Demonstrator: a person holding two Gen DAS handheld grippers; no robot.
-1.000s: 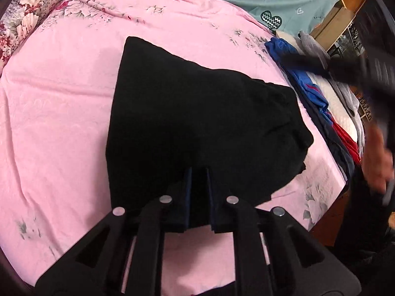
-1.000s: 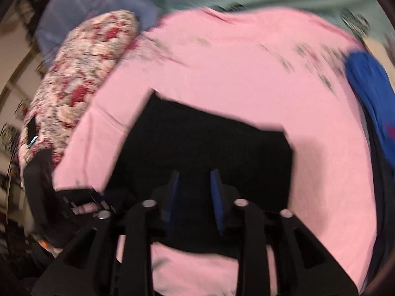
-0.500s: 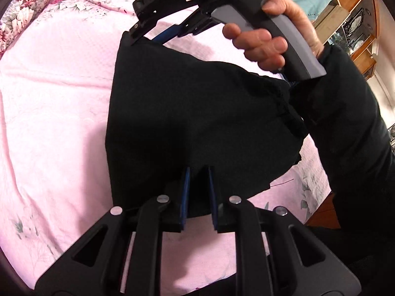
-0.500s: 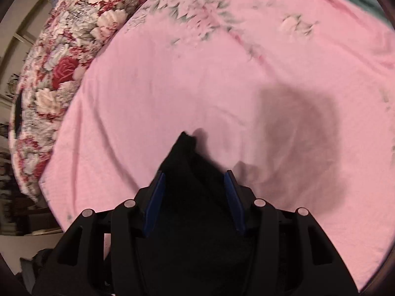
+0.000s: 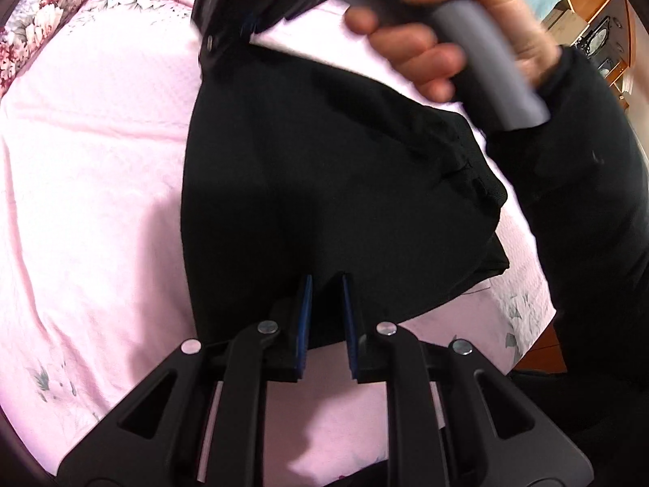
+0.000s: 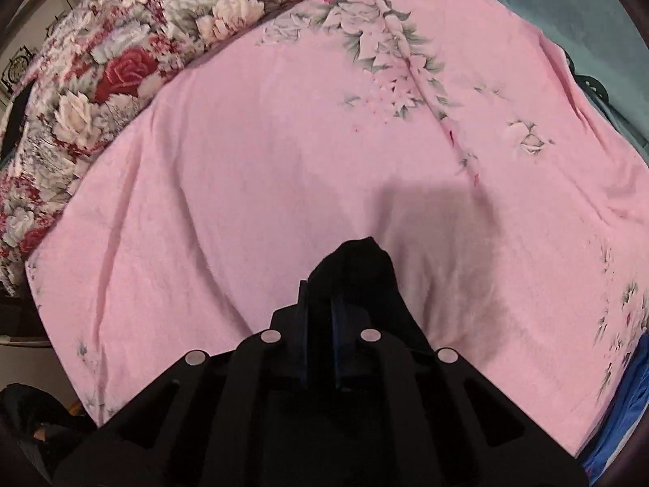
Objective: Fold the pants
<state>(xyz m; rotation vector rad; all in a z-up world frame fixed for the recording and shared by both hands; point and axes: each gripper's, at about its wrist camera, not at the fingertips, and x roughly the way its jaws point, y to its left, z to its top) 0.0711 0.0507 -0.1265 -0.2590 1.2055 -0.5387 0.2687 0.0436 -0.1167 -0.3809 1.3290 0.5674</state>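
The left claw (image 5: 324, 284) is pinching the near hem of the black pants (image 5: 324, 170) between its blue-padded fingers (image 5: 305, 316), which are sitting close together on the fabric. The right claw (image 6: 320, 288) is clamping a bunched corner of the same pants, the cloth poking out past its tips. In the left wrist view, a hand (image 5: 446, 36) in a dark sleeve (image 5: 588, 170) is gripping the right claw's grey handle (image 5: 491, 69) over the far edge. The pants are lying partly folded on the pink floral bedsheet (image 5: 93, 170), beside a rose-patterned quilt (image 6: 101, 61).
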